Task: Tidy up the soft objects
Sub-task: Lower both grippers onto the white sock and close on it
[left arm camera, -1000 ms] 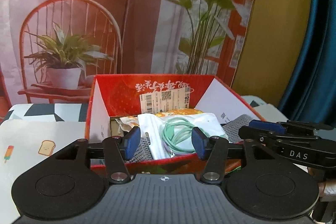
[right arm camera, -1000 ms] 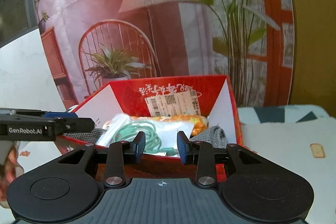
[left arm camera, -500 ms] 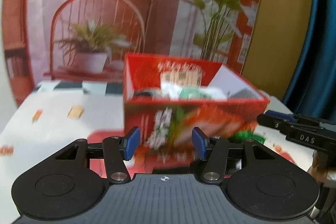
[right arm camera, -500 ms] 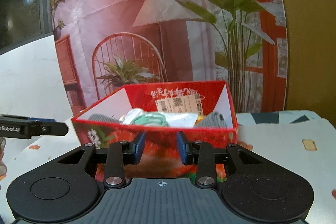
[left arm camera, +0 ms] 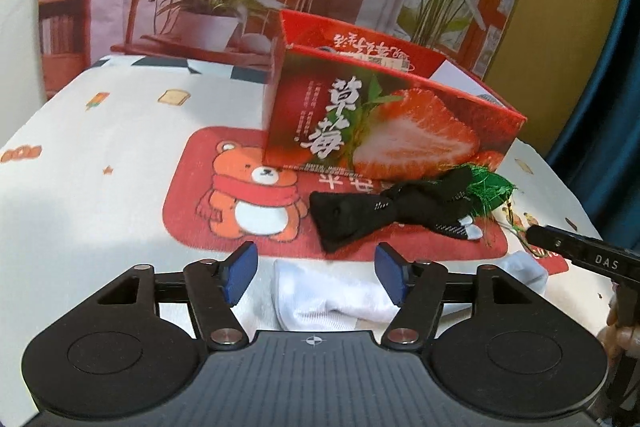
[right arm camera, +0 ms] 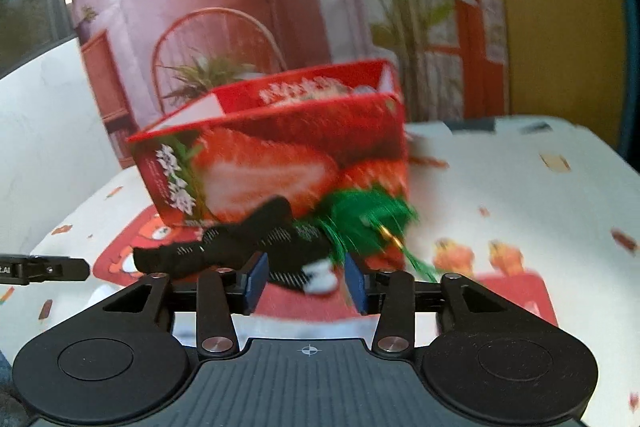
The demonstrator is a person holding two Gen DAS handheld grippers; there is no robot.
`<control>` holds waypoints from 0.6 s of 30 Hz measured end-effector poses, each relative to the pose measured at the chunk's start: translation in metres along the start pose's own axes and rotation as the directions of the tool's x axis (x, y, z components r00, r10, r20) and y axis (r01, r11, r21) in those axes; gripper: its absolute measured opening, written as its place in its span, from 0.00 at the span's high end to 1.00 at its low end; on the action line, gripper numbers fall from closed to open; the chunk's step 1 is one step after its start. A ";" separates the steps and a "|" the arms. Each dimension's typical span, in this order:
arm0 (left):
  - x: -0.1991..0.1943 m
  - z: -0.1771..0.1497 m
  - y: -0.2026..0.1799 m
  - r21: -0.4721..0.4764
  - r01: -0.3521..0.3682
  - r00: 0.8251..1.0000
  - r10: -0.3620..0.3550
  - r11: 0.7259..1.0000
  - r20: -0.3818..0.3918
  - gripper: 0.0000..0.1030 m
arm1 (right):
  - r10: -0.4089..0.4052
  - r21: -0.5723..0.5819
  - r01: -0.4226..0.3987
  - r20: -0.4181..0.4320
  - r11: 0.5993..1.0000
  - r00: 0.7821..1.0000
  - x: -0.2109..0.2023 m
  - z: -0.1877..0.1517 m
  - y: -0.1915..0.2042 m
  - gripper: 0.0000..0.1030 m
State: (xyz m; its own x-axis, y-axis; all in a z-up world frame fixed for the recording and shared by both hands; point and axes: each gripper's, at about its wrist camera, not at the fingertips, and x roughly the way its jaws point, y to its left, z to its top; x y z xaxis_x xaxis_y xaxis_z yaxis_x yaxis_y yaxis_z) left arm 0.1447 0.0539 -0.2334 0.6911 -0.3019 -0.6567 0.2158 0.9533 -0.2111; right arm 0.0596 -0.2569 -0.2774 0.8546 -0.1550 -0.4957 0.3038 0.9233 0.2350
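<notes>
Left gripper low over table, jaws apart, white sock between pads, nothing clamped. Right gripper open too, lined up on black sock. Step: picking next item. Next: drop, close, carry to strawberry box. Black sock long axis left-right, toe end left, green tassel at right end.
</notes>
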 end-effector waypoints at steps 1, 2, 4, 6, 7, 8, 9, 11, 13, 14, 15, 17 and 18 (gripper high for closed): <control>0.001 -0.002 0.001 -0.003 -0.001 1.000 0.000 1.000 -0.007 0.34 | -0.020 0.003 0.020 -0.005 1.000 1.000 -0.002 -0.002 -0.002 0.58; 0.003 -0.005 0.002 -0.008 -0.003 1.000 0.003 1.000 -0.016 0.34 | -0.045 0.004 0.045 -0.011 0.999 0.999 -0.004 -0.005 -0.005 0.58; 0.006 -0.010 0.003 -0.019 -0.007 0.999 0.007 1.000 -0.031 0.34 | -0.087 0.014 0.087 -0.019 0.996 0.996 -0.005 -0.007 -0.011 0.50; 0.009 -0.013 0.004 -0.034 -0.012 0.999 0.011 0.999 -0.048 0.35 | -0.103 0.036 0.104 -0.029 0.994 0.994 -0.005 -0.011 -0.017 0.49; 0.010 -0.013 0.005 -0.042 -0.013 0.998 0.011 0.999 -0.055 0.35 | -0.104 0.040 0.106 -0.040 0.994 0.994 -0.004 -0.012 -0.018 0.49; 0.011 -0.014 0.006 -0.047 -0.014 0.998 0.011 0.999 -0.060 0.35 | -0.102 0.040 0.105 -0.054 0.994 0.993 -0.002 -0.014 -0.020 0.49; 0.013 -0.014 0.007 -0.051 -0.017 0.998 0.014 0.999 -0.066 0.35 | -0.102 0.035 0.104 -0.064 0.994 0.993 0.000 -0.016 -0.019 0.49; 0.016 -0.014 0.007 -0.051 -0.021 0.997 0.017 0.998 -0.077 0.35 | -0.100 0.018 0.102 -0.086 0.995 0.991 0.006 -0.020 -0.017 0.49; 0.020 -0.016 0.006 -0.047 -0.019 0.996 0.014 0.999 -0.091 0.35 | -0.098 0.006 0.099 -0.101 0.995 0.990 0.011 -0.024 -0.015 0.49; 0.021 -0.017 0.006 -0.046 -0.017 0.995 0.012 0.999 -0.097 0.35 | -0.095 0.003 0.096 -0.107 0.995 0.990 0.013 -0.025 -0.014 0.49; 0.023 -0.018 0.006 -0.046 -0.016 0.995 0.012 0.999 -0.103 0.34 | -0.094 0.001 0.095 -0.110 0.995 0.989 0.015 -0.026 -0.013 0.49; 0.025 -0.019 0.007 -0.050 -0.017 0.993 0.011 0.999 -0.115 0.35 | -0.093 0.003 0.094 -0.113 0.996 0.989 0.016 -0.027 -0.013 0.49; 0.026 -0.019 0.007 -0.053 -0.017 0.993 0.011 0.998 -0.119 0.35 | -0.091 0.006 0.092 -0.113 0.996 0.989 0.016 -0.027 -0.014 0.49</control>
State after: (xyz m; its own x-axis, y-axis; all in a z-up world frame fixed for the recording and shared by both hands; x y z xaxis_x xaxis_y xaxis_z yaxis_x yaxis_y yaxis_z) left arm 0.1510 0.0526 -0.2661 0.6064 -0.2896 -0.7406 0.1670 0.9569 -0.2374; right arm 0.0578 -0.2627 -0.3109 0.7703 -0.1972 -0.6064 0.3835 0.9031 0.1935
